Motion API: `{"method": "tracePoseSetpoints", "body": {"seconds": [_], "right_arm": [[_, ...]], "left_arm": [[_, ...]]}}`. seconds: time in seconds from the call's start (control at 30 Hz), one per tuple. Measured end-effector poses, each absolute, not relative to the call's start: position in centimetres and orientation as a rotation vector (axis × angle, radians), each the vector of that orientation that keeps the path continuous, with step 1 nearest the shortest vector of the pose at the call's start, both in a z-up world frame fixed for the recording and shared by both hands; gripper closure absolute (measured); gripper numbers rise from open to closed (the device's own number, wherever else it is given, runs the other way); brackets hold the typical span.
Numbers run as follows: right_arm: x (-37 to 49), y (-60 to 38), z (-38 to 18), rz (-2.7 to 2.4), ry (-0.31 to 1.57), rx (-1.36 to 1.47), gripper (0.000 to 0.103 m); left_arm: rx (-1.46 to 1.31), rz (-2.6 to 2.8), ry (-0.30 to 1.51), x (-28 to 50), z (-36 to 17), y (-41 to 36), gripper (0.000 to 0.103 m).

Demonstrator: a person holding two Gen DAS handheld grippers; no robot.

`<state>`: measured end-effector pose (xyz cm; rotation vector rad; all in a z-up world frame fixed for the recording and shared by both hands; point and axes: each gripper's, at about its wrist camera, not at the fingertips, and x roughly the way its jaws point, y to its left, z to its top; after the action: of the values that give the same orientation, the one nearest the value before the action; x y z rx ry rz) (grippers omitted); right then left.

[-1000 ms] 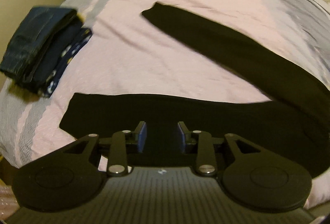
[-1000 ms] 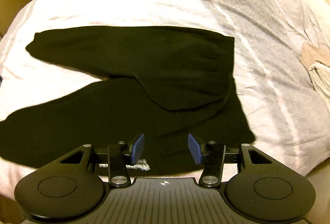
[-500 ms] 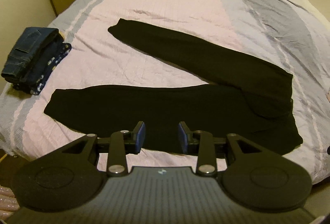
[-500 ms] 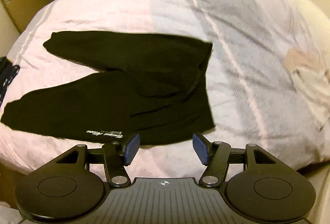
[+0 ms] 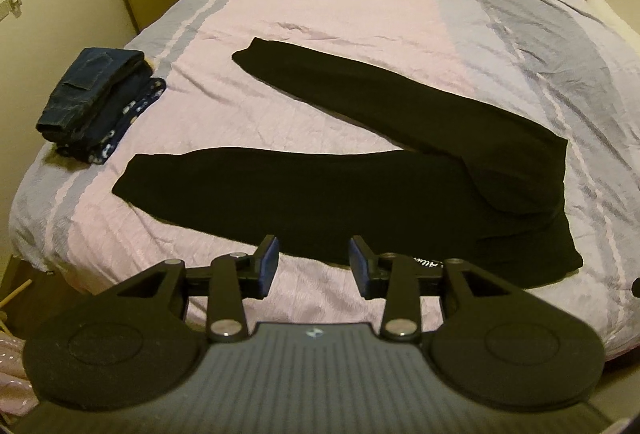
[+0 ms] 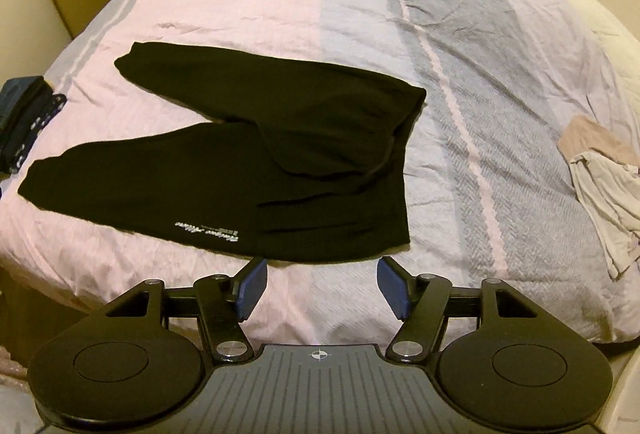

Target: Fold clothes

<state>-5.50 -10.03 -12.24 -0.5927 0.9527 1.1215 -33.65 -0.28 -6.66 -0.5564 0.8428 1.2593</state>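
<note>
Black trousers point(image 5: 360, 186) lie flat on the bed, legs spread in a V toward the left, waist at the right. They also show in the right wrist view point(image 6: 280, 162), with white lettering near the front hem. My left gripper point(image 5: 314, 266) is open and empty, above the bed's front edge just short of the near leg. My right gripper point(image 6: 320, 286) is open and empty, just in front of the waist end.
A stack of folded dark jeans and patterned clothes point(image 5: 96, 102) sits at the bed's left edge. A beige and white garment point(image 6: 600, 178) lies crumpled at the right side. The bed point(image 5: 360, 14) has a pink and grey striped cover. Wardrobe doors stand behind.
Both grippers have pulled back and up from the trousers toward the bed's front edge. More of the bed and room shows now. Both stay open and empty.
</note>
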Motion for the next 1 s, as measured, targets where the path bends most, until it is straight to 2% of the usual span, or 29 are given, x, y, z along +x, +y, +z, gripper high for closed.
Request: {"method": "tracePoseSetpoints", "body": {"seconds": [1.0], "right_arm": [[-6.6, -11.2, -13.0, 1.172, 0.991, -0.640, 0.038]], "left_arm": [[-0.532, 1.313, 0.870, -35.2, -5.9, -4.2, 0.064]]}}
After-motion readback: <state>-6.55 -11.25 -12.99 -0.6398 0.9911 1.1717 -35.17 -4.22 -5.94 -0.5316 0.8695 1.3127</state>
